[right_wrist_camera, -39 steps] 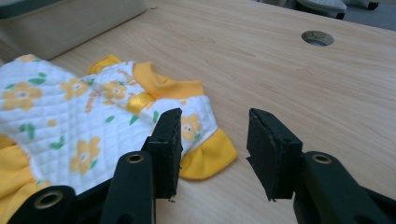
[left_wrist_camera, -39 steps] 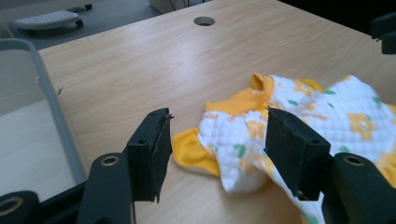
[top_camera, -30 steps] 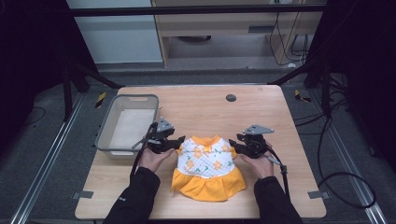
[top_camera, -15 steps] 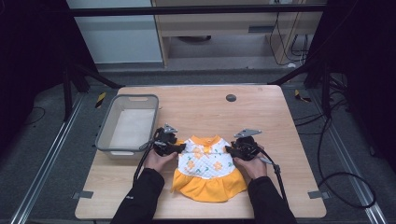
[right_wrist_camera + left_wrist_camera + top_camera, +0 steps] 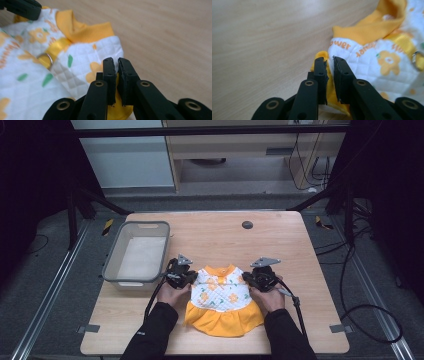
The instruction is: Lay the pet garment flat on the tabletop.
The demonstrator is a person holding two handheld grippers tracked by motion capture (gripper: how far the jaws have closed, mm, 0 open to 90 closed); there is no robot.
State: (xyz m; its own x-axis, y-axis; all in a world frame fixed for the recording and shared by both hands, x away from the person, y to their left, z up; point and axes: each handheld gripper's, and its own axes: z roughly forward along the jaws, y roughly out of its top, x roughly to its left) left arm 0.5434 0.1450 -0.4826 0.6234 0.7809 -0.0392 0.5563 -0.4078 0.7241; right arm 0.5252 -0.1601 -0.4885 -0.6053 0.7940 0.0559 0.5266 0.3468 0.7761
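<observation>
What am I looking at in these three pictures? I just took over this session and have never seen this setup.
No robot arm is involved: a person stands at a wooden table with a hand-held two-jaw tool in each hand. The wide picture is from a fixed camera above the table. It shows the left gripper and the right gripper at either side of a small garment. The other two pictures are from cameras riding on those tools, looking along their black jaws.

On the table lie a little white and orange dress with a flower print, a grey plastic bin to its left, and a small dark disc farther back.

Each gripper's jaws are closed on a sleeve edge of the dress, one at each shoulder.
</observation>
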